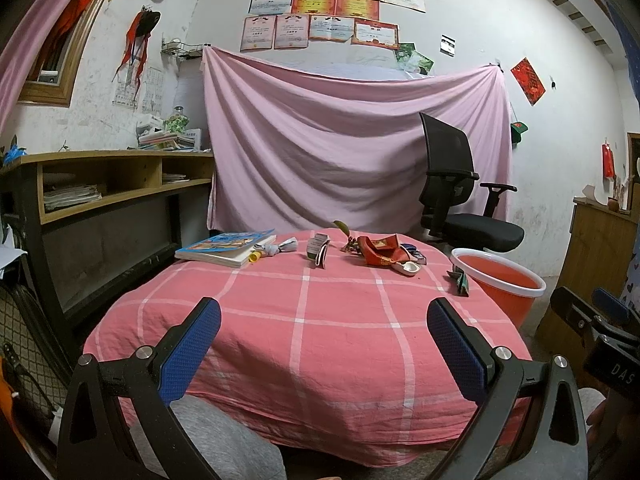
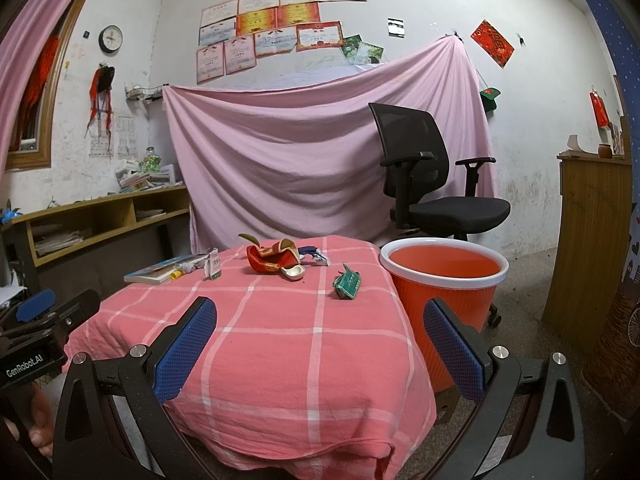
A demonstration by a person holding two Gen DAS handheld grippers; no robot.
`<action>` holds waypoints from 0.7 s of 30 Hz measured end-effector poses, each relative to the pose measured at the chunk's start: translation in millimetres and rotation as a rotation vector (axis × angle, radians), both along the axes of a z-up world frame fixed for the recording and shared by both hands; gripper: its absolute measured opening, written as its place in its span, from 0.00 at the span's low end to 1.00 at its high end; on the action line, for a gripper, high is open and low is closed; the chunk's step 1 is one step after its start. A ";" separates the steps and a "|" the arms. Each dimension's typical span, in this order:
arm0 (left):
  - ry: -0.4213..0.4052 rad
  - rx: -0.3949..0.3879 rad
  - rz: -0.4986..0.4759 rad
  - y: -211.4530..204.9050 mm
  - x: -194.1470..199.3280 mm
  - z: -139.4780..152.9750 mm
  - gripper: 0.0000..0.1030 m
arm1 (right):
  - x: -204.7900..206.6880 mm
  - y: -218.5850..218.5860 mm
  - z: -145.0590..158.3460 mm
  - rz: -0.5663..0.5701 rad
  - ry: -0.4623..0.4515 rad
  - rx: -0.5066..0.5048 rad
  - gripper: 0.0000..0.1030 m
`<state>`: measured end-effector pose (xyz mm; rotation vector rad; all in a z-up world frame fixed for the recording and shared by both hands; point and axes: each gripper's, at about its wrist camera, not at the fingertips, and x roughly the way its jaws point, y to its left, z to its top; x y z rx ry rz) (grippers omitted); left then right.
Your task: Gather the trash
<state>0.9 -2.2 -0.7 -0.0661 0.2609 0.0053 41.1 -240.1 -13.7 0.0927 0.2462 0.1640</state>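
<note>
Trash lies along the far side of a table under a pink checked cloth (image 1: 304, 320): a crumpled red wrapper (image 1: 380, 252) (image 2: 274, 260), a green crumpled packet (image 2: 347, 283) (image 1: 461, 280) near the right edge, a small folded carton (image 1: 318, 251) (image 2: 213, 267), a grey twisted wrapper (image 1: 282, 246) and a white scrap (image 2: 294, 272). An orange bin with a white rim (image 1: 502, 282) (image 2: 444, 276) stands on the floor right of the table. My left gripper (image 1: 324, 340) is open over the near edge. My right gripper (image 2: 320, 342) is open too, holding nothing.
A book (image 1: 226, 246) (image 2: 160, 270) rests at the table's far left. A black office chair (image 1: 460, 200) (image 2: 432, 184) stands behind the bin. A wooden shelf desk (image 1: 108, 184) runs along the left wall, a wooden cabinet (image 2: 592, 240) on the right. A person's grey-clad knee (image 1: 208, 440) is below.
</note>
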 end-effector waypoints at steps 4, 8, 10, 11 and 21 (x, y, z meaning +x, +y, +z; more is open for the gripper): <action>0.000 0.001 -0.001 -0.6 0.9 -0.5 0.98 | 0.0 -0.2 0.0 0.000 0.000 0.000 1.00; 0.000 -0.003 0.003 2.4 -0.2 0.3 0.98 | 0.4 -0.1 -0.3 0.000 0.001 0.000 1.00; 0.000 -0.003 0.003 2.0 0.2 0.2 0.98 | 0.5 0.0 -0.4 0.000 0.001 0.000 1.00; 0.001 -0.003 0.003 1.8 0.5 0.1 0.98 | 0.6 0.1 -0.5 0.000 0.001 0.000 1.00; 0.000 -0.004 0.003 2.6 -0.5 0.4 0.98 | 0.9 0.5 -0.9 0.000 0.002 0.000 1.00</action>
